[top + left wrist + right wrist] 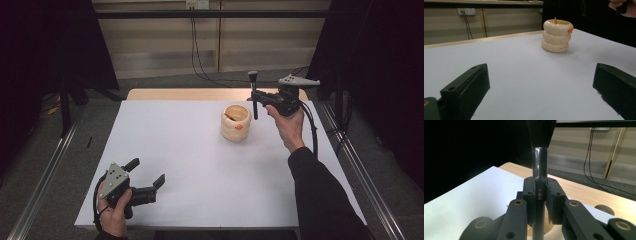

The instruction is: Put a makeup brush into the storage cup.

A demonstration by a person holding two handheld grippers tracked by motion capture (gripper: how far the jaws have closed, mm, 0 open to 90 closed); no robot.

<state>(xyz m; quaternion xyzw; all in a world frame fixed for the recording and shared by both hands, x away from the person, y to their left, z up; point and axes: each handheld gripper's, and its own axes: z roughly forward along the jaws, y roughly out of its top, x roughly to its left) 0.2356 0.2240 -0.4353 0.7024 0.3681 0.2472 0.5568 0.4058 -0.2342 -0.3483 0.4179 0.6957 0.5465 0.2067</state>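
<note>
My right gripper (256, 95) clamps a black brush (253, 95) by its handle, upright, bristles on top, just to the right of the cream ringed holder (236, 122) and above its rim. In the right gripper view the jaws press both sides of the handle (539, 195), with the dark bristles (540, 131) fanning out above them.

The risk, as I judge it, sits in that narrow grip. The glossy, round handle could pivot or slide between my pads if I tilt the wrist, and then its lower end would swing off line. If the work is to drop the brush into the holder, a swinging tip could catch the rim instead of clearing it. The holder looks light and stands free on the white table (200, 170), so a knock could shove it or tip it over. Something thin already leans inside the holder (555, 19), and it could block the handle on the way down. A small orange piece (239, 127) on the holder's side might also be knocked.

My left gripper (147, 172) rests near the front edge of the table, well apart from the holder, jaws spread wide and holding nothing. From there it cannot steady the holder if it shifts.
</note>
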